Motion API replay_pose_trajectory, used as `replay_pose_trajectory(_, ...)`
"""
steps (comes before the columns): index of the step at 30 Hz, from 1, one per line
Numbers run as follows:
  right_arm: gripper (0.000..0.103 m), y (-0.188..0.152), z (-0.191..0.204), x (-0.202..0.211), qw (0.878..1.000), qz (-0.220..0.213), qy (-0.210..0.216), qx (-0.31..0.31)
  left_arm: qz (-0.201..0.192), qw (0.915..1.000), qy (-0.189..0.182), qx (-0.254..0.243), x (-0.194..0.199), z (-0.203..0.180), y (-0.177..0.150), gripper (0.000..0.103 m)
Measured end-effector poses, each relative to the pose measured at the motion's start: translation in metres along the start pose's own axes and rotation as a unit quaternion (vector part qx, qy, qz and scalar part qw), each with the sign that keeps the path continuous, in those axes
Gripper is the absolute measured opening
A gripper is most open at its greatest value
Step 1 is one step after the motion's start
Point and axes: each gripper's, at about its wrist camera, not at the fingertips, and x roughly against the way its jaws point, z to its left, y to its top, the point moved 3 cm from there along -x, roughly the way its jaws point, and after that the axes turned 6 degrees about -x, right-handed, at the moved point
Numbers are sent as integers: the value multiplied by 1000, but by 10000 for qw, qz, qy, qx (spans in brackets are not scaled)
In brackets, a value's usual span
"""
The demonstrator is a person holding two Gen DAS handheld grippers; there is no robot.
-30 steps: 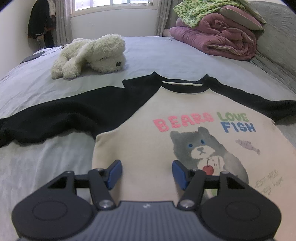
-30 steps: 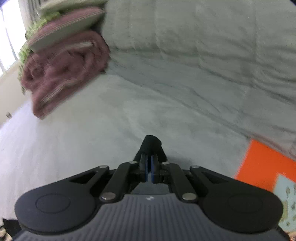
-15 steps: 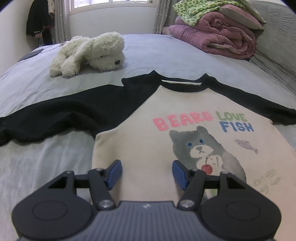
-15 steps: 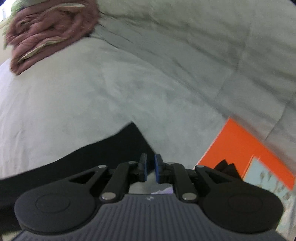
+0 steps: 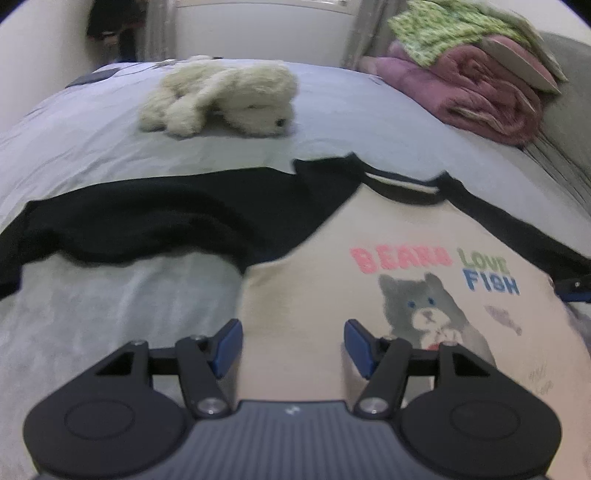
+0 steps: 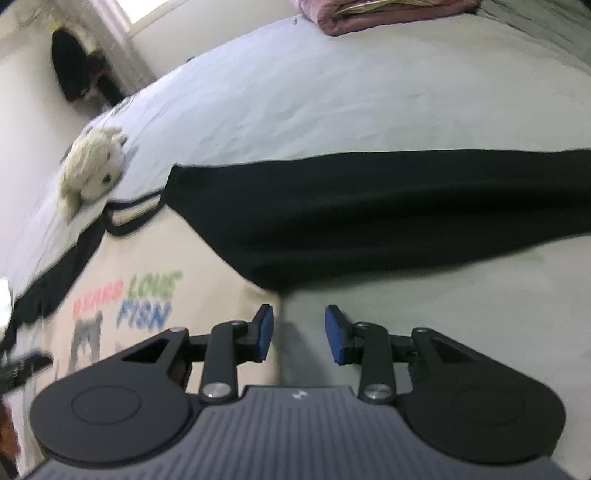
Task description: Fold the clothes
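Your left claw (image 5: 291, 345) tilts downward with its blue pads (image 5: 226, 345) standing wide apart and nothing between them; your right claw (image 6: 300, 334) also angles down, its jaws opening, pads (image 6: 337, 339) apart with nothing gripped; its tip (image 5: 572, 290) shows at the right edge of the left view.

Right tongs (image 6: 299, 334) — earlier pinching the black sleeve (image 6: 388, 218) — now opening, apparently empty, beside the shirt body.

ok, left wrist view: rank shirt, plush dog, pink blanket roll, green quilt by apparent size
1. Shirt, by far the largest, though it is also nearest the camera.
2. Plush dog and pink blanket roll: look alike in size, not ranked.
3. Green quilt, smallest showing; cut by the frame edge, so unsure.
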Motion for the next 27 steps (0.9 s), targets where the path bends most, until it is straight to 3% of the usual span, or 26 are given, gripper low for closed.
replay_pose_trajectory(2,34,-2,6,-9,9999,-25,48,-160,34,9999,90,108,2,10,2,62)
replay_pose_trajectory(3,33,-7,17,-12,9998,-47,-133,121,74,9997,118,186,1,16,3,62)
replay_pose_trajectory(4,17,-15,33,-14,9964,-92,-489,680,113,9995,140,271,1,22,3,62)
replay_pose_trajectory(5,10,-21,46,-15,9897,-136,-811,1169,147,9991,148,382,1,28,4,62)
replay_pose_trajectory(7,8,-26,58,-13,9801,-174,-1225,1554,153,9975,166,667,5,44,5,62)
replay_pose_trajectory(12,8,-26,63,-14,9667,-207,-1676,1925,-45,9900,323,1370,24,95,11,62)
replay_pose_trajectory(15,11,-20,64,-14,9664,-248,-1856,1763,-260,9806,728,1801,42,144,12,63)
replay_pose_trajectory(17,21,-17,69,-13,9642,-365,-2045,1647,-323,9719,1130,2040,52,182,10,63)
replay_pose_trajectory(19,21,-17,73,-6,9600,-576,-2278,1521,-327,9636,1553,2153,58,215,4,63)
replay_pose_trajectory(21,23,-22,75,7,9595,-769,-2339,1370,-294,9606,1947,1959,61,238,-1,64)
replay_pose_trajectory(23,27,-32,77,21,9666,-826,-2088,1236,-272,9635,2254,1420,61,247,-4,65)
replay_pose_trajectory(27,31,-57,85,39,9754,-818,-1469,1425,-309,9756,2092,594,48,234,-3,69)
